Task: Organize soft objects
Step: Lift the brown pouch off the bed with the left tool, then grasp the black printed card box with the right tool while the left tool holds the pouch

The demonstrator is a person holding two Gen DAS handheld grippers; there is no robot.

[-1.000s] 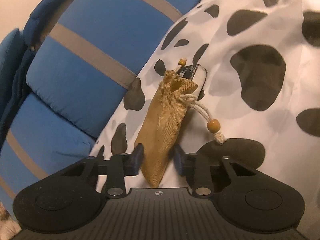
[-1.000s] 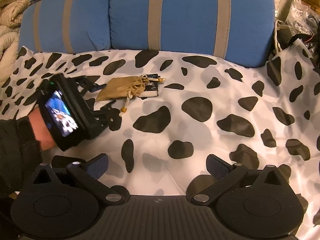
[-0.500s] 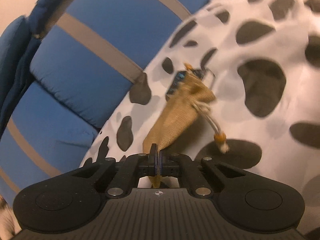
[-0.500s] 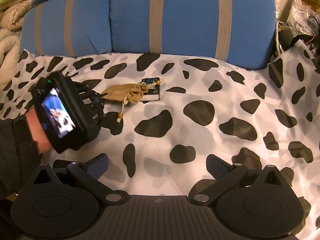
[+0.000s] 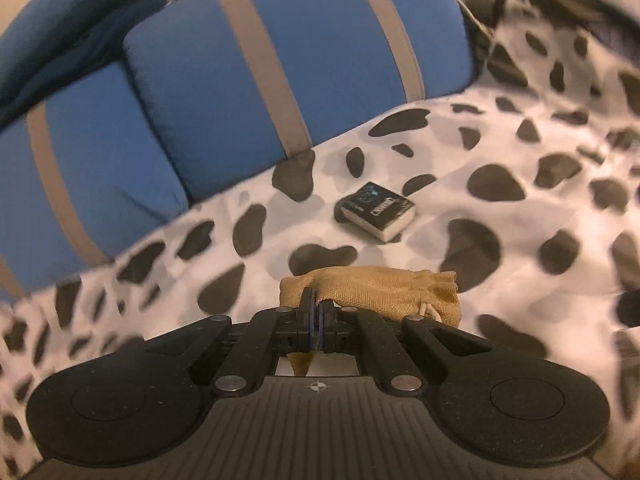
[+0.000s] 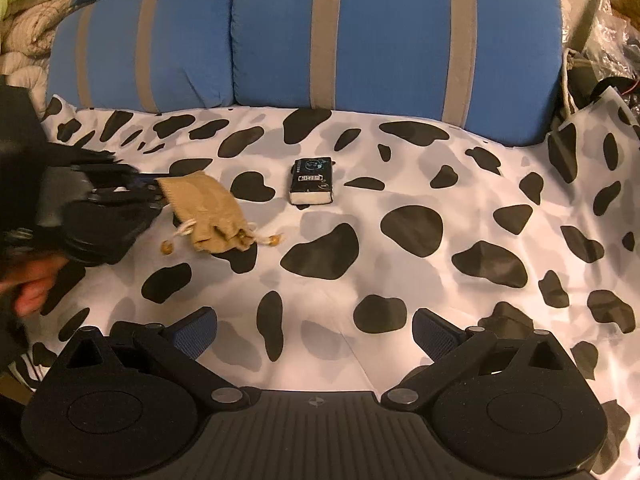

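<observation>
Pouch (image 6: 204, 210), tan cloth with a drawstring, hangs from the left gripper (image 5: 316, 320), whose jaws are closed on the pouch's bottom corner. From the left wrist view the cloth runs sideways to the right of the jaws, with a small tip of fabric poking out below them. From the right wrist view the pouch slopes down from the left gripper (image 6: 154, 192) toward its gathered mouth, which is lowest; the cord and its round wooden beads (image 6: 274, 241) dangle by the mouth, close over the sheet (image 6: 400, 184). Whether the mouth touches the sheet I cannot tell.

The sheet is white with black cow-like spots. A small dark box (image 6: 312, 180) with a pale edge lies flat on it, to the right of the pouch and apart from it; in the left wrist view the box (image 5: 378, 210) sits beyond the pouch. Behind the box, two blue cushions (image 6: 392, 36) with grey-tan stripes stand along the back edge of the sheet.

A hand (image 6: 28, 284) holds the left gripper at the left edge of the right wrist view.

The right gripper (image 6: 316, 334) hovers over the sheet, nearer the camera than the box, jaws spread wide with nothing between them.
</observation>
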